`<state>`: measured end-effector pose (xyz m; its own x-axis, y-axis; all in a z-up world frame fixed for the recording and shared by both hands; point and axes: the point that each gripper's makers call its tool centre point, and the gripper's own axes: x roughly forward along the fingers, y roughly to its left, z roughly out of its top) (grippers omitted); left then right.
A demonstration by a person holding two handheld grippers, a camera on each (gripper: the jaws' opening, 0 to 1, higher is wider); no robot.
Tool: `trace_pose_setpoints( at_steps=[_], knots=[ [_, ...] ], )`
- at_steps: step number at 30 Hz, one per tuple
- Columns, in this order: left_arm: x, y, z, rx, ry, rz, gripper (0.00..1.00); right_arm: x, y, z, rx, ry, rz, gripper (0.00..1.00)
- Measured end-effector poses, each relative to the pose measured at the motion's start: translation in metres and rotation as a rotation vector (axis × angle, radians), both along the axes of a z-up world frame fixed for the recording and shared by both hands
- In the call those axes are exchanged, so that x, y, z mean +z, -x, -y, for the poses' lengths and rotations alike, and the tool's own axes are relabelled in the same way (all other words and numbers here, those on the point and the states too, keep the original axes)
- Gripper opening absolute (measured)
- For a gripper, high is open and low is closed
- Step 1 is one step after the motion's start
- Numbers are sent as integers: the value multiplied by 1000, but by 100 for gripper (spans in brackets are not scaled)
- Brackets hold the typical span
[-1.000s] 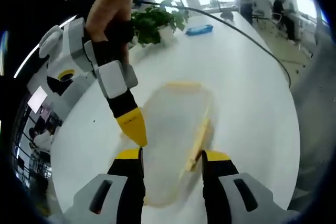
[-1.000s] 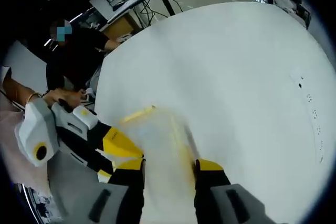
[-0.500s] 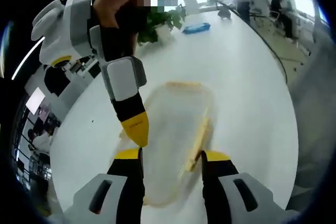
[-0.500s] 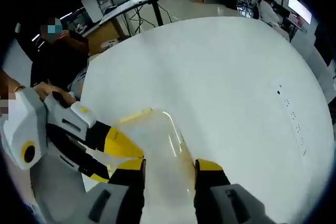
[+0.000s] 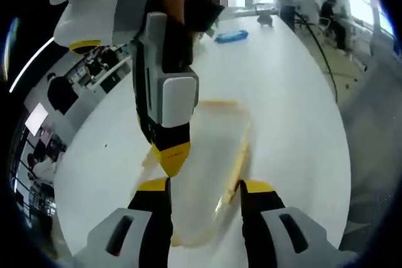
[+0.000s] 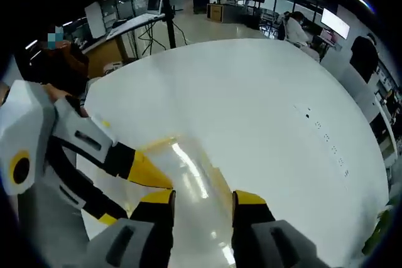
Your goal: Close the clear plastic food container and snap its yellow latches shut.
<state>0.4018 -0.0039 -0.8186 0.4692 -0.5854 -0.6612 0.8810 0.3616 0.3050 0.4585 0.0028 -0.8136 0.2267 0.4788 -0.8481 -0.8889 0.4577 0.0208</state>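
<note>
Clear plastic container (image 5: pixel 207 174) with yellow latches (image 5: pixel 236 166) lies flat on the white counter (image 5: pixel 289 105); left claw (image 5: pixel 204 189) spread apart over it; right claw (image 6: pixel 202 197) likewise parted above it.

Bright overhead light glares off the white table (image 6: pixel 264 111), with fisheye bending and soft blur.

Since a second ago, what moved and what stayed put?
In the left gripper view, the right tongs tipped more upright, their body rising and looming larger, yellow tip still at the container's near-left rim. Both cameras shifted. Container stayed on the white table; yellow latch unchanged; nothing grabbed or released.
</note>
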Motion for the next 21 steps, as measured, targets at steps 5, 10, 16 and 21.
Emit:
trace_pose_setpoints(
  at_steps=[5, 10, 16, 21],
  knots=[
    [4, 0, -2, -36, 31, -32, 40, 1, 0, 3, -58, -36, 13, 35],
    [1, 6, -4, -67, 18, -40, 51, 2, 2, 6, -126, -80, 48, 40],
    [17, 7, -6, -5, 152, -97, 54, 9, 6, 16, -223, -134, 84, 48],
    [33, 0, -14, 102, 291, -164, 60, 21, 14, 22, -343, -260, 57, 47]
  ],
)
